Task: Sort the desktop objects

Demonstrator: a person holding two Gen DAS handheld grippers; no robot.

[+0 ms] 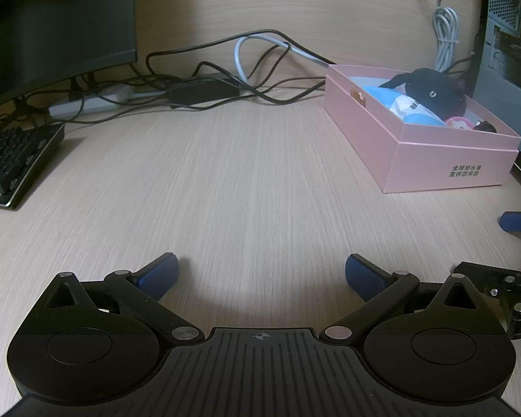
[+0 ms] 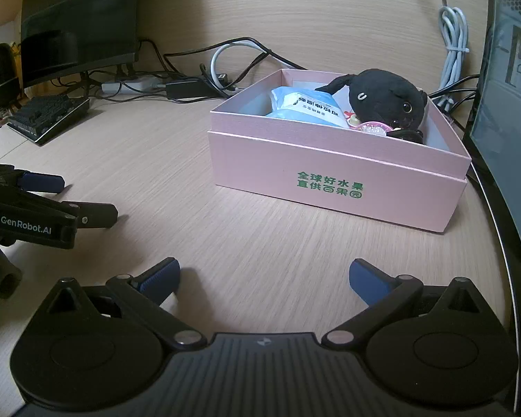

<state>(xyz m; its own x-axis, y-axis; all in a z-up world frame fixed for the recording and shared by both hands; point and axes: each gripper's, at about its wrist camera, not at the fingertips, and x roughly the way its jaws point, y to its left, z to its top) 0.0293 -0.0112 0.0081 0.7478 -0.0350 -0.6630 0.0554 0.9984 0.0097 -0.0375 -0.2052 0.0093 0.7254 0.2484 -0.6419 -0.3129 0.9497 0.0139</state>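
Observation:
A pink box (image 2: 333,173) stands on the wooden desk, ahead and right of my right gripper (image 2: 264,278); it also shows in the left wrist view (image 1: 444,163) at the right. Inside lie a black plush toy (image 2: 385,100), a blue packet (image 2: 305,107) and a small pink item (image 2: 373,128). My left gripper (image 1: 262,274) is open and empty low over bare desk. My right gripper is open and empty too. The left gripper shows at the left of the right wrist view (image 2: 41,191); a right fingertip (image 1: 519,221) shows in the left wrist view.
A monitor (image 1: 52,27) and a black keyboard (image 1: 14,163) stand at the left. A power strip (image 1: 90,102) and tangled cables (image 1: 246,69) run along the back. A computer case (image 1: 510,34) stands at the right, behind the box.

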